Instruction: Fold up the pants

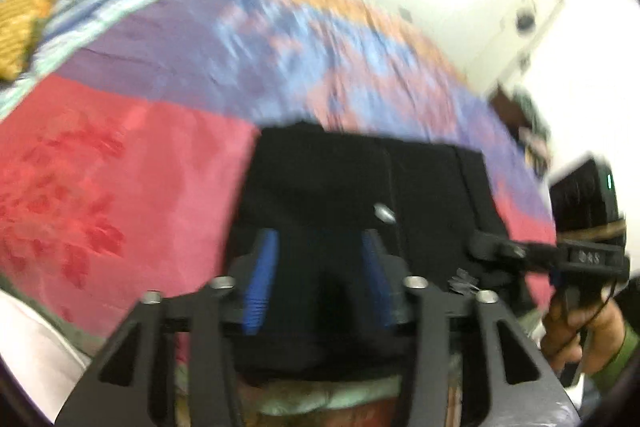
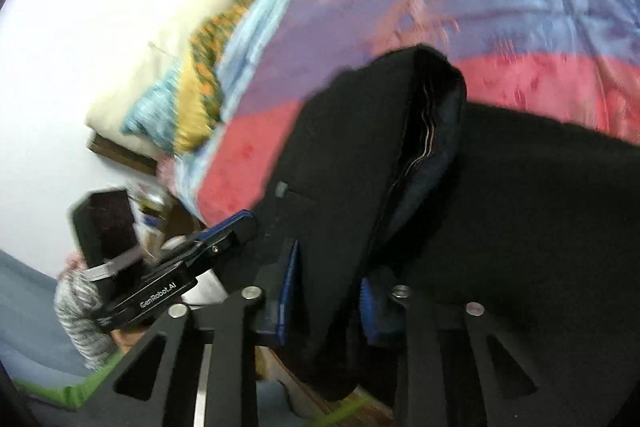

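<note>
black pants [image 2: 500, 211] lying on the bedspread [image 2: 540, 87] at the near edge of the bed, partly folded. right gripper [image 2: 328, 291] jaws clamped on a raised fold, apparently to carry it over. left gripper [image 1: 316, 279] jaws apart over the cloth, gripping nothing, leaving that side free.

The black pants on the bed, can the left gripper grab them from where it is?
Probably yes. The left gripper has its jaws apart right over the black pants, with nothing between them and the cloth. The right gripper already pinches a raised fold off to the side, not in the way.
</note>
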Demonstrator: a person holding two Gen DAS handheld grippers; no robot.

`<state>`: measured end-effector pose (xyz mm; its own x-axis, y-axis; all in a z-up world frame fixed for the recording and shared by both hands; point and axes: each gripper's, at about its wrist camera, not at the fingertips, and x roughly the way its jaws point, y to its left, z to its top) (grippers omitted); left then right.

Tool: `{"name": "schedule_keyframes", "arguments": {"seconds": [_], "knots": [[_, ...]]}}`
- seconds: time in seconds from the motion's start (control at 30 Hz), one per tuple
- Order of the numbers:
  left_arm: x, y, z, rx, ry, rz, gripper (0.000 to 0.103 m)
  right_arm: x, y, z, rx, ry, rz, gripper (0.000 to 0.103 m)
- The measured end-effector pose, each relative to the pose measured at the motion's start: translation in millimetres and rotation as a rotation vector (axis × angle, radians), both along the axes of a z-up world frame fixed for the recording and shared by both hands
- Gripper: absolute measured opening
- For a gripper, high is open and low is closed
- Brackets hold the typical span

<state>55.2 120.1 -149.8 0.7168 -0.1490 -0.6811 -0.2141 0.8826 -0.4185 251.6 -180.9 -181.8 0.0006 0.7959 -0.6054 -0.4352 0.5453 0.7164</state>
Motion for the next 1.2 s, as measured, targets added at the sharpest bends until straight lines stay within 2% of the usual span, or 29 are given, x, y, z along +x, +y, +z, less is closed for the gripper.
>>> {"name": "schedule_keyframes", "arguments": {"seconds": [0.1,0.23,0.37,0.53,0.7,0.8,0.87,0.93,1.0,1.07,1.13,1.2], "knots": [[-10.3,22.1,3.6,-0.049,-0.031,0.09,0.051,2.5,-22.6,23.8,0.097,-0.009,-0.045,0.021],[-9.3,37.2,-10.2,-0.118,0.015,0.143,0.051,9.5,-67.5,51.3,0.168,-0.017,-0.105,0.019],[-3.6,29.4,-12.0,-0.091,0.029,0.126,0.051,13.5,-114.7,71.1,0.192,-0.031,-0.147,0.019],[0.0,15.4,-13.3,-0.042,0.044,0.073,0.051,17.7,-164.4,72.7,0.182,-0.031,-0.237,0.017],[3.5,-2.3,-12.7,-0.013,0.058,0.015,0.051,18.2,-217.9,50.5,0.186,0.014,-0.346,0.014],[6.9,-20.5,-10.9,0.027,0.07,-0.035,0.051,20.4,-229.3,25.5,0.098,0.015,-0.362,0.013],[9.1,-35.5,-8.8,0.062,0.078,-0.079,0.051,22.2,-235.8,-10.9,0.009,0.09,-0.398,0.013],[10.9,-55.1,-5.8,0.109,0.092,-0.132,0.051,19.8,-238.0,-30.5,-0.062,0.112,-0.402,0.013],[12.2,-70.1,-1.9,0.149,0.097,-0.176,0.051,15.8,-237.5,-26.4,-0.065,0.079,-0.414,0.015],[14.6,-84.5,3.5,0.195,0.091,-0.215,0.051,17.3,-235.3,-11.1,-0.108,0.046,-0.42,0.027],[17.0,-98.0,9.5,0.23,0.069,-0.249,0.053,17.2,-229.0,14.2,-0.173,-0.052,-0.397,0.033],[20.7,-113.3,11.7,0.273,0.054,-0.282,0.053,11.9,-213.6,43.5,-0.232,-0.161,-0.335,0.033]]}}
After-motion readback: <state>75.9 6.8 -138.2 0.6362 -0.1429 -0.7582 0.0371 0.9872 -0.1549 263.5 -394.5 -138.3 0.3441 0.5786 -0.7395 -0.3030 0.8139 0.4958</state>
